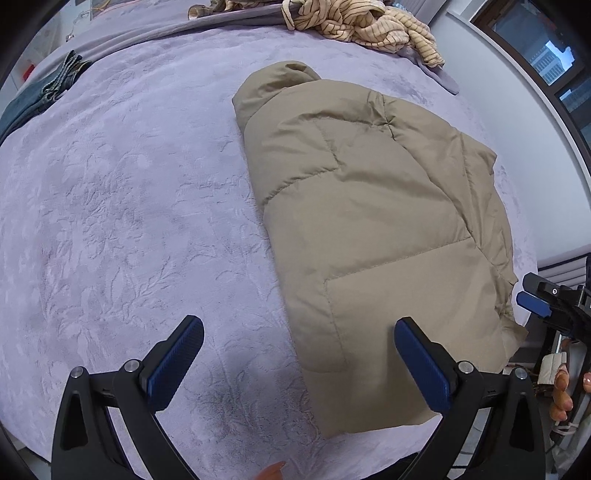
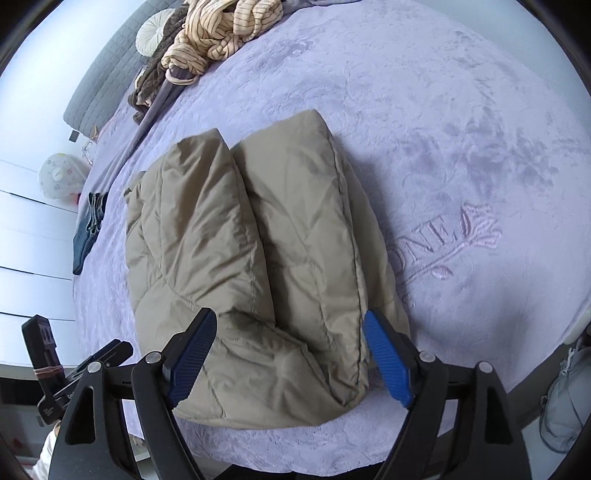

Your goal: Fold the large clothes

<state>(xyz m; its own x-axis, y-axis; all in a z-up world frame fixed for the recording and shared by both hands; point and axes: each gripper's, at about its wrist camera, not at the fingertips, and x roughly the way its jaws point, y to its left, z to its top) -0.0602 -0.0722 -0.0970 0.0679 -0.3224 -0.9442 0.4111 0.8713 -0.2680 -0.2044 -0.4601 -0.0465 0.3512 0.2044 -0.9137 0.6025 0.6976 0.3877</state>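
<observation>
A tan puffer jacket (image 1: 369,221) lies folded lengthwise on the lavender bedspread (image 1: 129,203), hood end far from me. My left gripper (image 1: 299,350) is open above the jacket's near left corner; its right pad hangs over the fabric, its left pad over bare bedspread. In the right wrist view the jacket (image 2: 258,240) shows two puffy folded halves side by side. My right gripper (image 2: 291,347) stands open wide just above the jacket's near end, pads apart from the fabric. The right gripper (image 1: 543,299) also shows at the left wrist view's right edge.
A striped cream garment (image 1: 362,26) is heaped at the far end of the bed, with a brown one (image 2: 151,81) beside it. Folded jeans (image 1: 44,92) lie at the left edge. A grey headboard (image 2: 99,81) and a round cushion (image 2: 153,31) are beyond.
</observation>
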